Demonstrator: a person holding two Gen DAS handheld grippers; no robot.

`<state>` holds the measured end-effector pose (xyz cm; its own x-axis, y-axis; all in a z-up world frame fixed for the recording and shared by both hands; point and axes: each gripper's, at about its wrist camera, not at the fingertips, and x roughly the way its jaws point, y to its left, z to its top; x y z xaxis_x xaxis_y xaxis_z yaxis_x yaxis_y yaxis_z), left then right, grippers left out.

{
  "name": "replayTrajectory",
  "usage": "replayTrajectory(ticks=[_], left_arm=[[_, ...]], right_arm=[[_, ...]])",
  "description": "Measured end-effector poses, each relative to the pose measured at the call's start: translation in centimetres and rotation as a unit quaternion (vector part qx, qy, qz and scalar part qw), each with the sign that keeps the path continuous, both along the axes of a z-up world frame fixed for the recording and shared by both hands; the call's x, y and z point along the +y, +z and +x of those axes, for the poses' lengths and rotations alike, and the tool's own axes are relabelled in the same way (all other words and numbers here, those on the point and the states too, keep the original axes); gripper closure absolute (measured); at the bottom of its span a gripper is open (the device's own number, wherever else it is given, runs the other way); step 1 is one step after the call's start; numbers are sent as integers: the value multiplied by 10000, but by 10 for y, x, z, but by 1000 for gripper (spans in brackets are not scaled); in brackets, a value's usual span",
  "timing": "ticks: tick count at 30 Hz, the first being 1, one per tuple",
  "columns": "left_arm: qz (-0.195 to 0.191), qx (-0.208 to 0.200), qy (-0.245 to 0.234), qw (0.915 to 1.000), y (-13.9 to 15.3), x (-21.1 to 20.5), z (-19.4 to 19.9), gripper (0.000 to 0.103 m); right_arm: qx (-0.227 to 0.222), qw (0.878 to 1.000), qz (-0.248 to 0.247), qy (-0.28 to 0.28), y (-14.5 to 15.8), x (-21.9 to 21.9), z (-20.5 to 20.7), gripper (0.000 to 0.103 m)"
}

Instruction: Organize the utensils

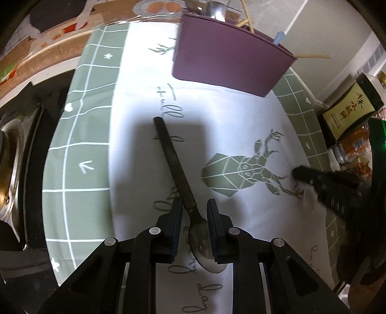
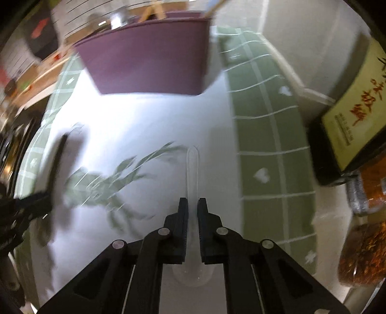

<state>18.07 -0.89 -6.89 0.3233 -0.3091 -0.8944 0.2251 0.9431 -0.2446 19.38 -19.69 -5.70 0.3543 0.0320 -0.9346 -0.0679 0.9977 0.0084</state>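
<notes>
Both grippers are at the pickup step, each closing on one utensil lying flat on the printed cloth (image 1: 135,149).

**Left gripper** (image 1: 194,207): the jaws stand narrowly apart and straddle the neck of the dark-handled spoon (image 1: 172,154). The bowl lies between and beneath the fingers, and the handle runs away from the fingertips, ahead and slightly left. A sliver of cloth shows on either side of the neck, so firm pad contact cannot be confirmed. Close fully before lifting. A grip at the neck puts the long handle ahead of the pads, so lift straight up and keep the wrist steady to prevent the spoon pivoting.

**Right gripper** (image 2: 192,205): the jaws are drawn together on the stem of the clear plastic spoon (image 2: 192,174). Its handle extends straight ahead of the fingertips; its bowl lies under the finger bases. The spoon is likely light and slippery, so check that it rises with the pads.

**Container**: the purple holder (image 1: 226,62) stands upright on the cloth, well ahead of both grippers. Over its rim show wooden chopsticks (image 1: 311,56), a pale blue handle (image 1: 279,38) and a metal utensil (image 1: 217,10). Its inside is not visible, so free space cannot be judged. Approach from above the rim and lower each spoon clear of the protruding pieces.

To the right of the right gripper stand a labelled bottle (image 2: 354,116) and packaged food, unrelated to the task.
</notes>
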Motion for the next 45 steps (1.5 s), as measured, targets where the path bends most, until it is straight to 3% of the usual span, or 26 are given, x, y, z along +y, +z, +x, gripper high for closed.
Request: replayTrajectory(ticks=[3,8,18,20,27,32,39,42,45], left_arm=[[76,24,7,10000,-1,-5,3,81],[258,96,218,9994,-3,-3,17,81],[516,-16,338,9981,-3,-17,56,81],[519,-113,312,9981,-3,-18,58,89],[79,-361,178,9992,10,-9,32,91],[-410,-696,282,9963,33,3,9,91],[-534,-840,354,9944,47,16,3,91],[-624,-927,341,9931,55,22,-1,91],[-713,-1075,304,9912,67,24,-3,91]], right_arm=[[97,9996,194,181,-1,11,-12,95],[70,9996,116,235,-1,14,-24,95],[84,9989,352,300,-2,-9,-23,94],[108,9980,580,220,0,-19,-22,94],[96,9967,791,-173,0,-44,-21,94],[187,9959,872,-166,-5,-30,-12,94],[62,9999,45,81,-7,12,-1,91],[72,9998,69,155,-5,17,0,94],[-245,9993,251,132,15,14,-5,94]])
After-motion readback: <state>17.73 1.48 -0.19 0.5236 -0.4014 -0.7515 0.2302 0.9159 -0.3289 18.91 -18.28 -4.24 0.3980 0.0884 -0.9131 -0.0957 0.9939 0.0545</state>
